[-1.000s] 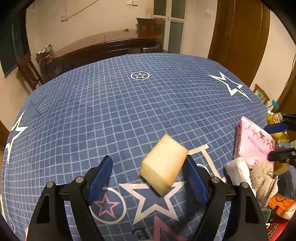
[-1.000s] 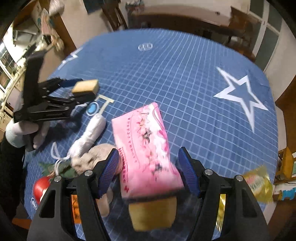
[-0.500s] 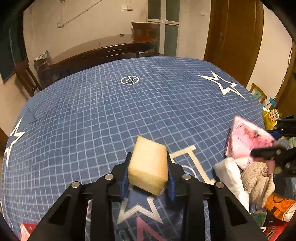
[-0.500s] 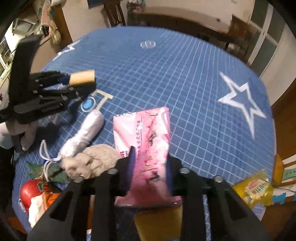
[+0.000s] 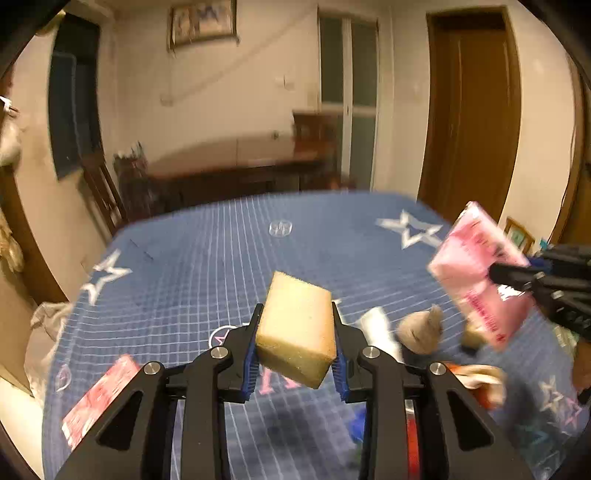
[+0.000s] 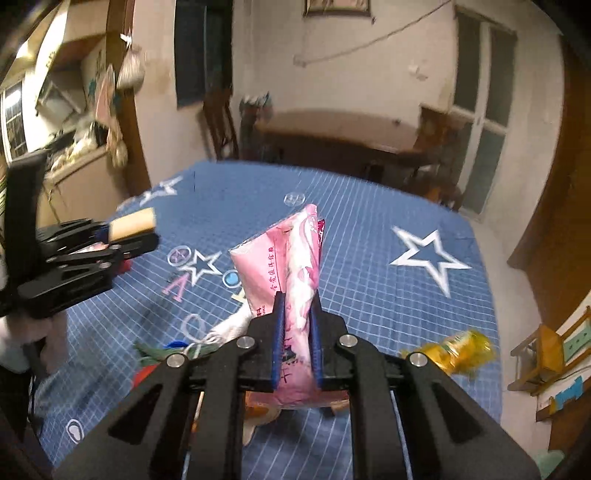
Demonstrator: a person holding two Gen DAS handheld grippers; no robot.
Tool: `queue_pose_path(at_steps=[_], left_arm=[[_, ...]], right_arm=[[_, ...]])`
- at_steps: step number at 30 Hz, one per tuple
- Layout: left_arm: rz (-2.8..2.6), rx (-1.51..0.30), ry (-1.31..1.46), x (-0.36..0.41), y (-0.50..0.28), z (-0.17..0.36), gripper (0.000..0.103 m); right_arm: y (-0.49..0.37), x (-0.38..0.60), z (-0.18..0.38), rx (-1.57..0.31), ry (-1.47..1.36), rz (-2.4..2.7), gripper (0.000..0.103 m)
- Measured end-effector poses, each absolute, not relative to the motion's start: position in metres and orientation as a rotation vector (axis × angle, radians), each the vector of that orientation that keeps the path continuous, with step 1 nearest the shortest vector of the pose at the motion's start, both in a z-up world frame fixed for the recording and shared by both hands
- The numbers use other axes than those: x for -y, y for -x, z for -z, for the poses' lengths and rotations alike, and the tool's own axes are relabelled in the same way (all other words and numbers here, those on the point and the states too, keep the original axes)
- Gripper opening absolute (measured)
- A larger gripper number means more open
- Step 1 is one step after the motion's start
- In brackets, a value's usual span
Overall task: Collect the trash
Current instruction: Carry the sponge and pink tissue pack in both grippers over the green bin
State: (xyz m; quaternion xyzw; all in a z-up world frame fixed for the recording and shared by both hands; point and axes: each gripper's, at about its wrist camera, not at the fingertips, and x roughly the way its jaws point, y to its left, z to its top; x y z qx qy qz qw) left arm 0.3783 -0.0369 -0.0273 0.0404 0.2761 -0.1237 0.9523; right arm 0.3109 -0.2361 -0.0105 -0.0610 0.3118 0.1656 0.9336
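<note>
The worktop wears a blue cloth ruled in a white grid and printed with white stars, and it is the landmark here. Above its near edge the left tongs are clamped on a yellow sponge, lifted clear of the cloth and tilted. To the sponge's right the right tongs are pinched narrow on a pink packet, held upright off the cloth with its top flaring above the blue pads.

On the cloth below and right of the sponge lies a blurred heap: a white roll, a brownish fuzzy lump, and red and orange scraps too smeared to name. A second pink packet lies at the worktop's left edge. A yellow wrapper sits near its right edge. A small clear disc rests toward the far side.

Beyond the worktop stands a long dark wooden table with a chair at its left. Behind it rise pale walls, a glazed door, a brown wooden door to the right and a framed picture high on the wall.
</note>
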Motion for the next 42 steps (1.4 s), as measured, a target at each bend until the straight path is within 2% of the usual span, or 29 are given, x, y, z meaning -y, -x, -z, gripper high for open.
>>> queue_pose_path(at_steps=[8, 18, 28, 42], left_arm=[[0.306, -0.401, -0.009, 0.057, -0.269, -0.007, 0.033], [0.314, -0.291, 0.014, 0.137, -0.174, -0.013, 0.033], [0.351, -0.269, 0.006, 0.185, -0.122, -0.024, 0.033], [0.480, -0.259, -0.004, 0.270, -0.100, -0.041, 0.034]], right_arm=[[-0.219, 0.267, -0.005, -0.461, 0.080, -0.216, 0.011], [-0.137, 0.301, -0.006, -0.357, 0.075, -0.034, 0.011], [-0.100, 0.319, -0.012, -0.315, 0.035, -0.011, 0.011], [-0.067, 0.378, -0.016, -0.303, 0.021, 0.132, 0.011]])
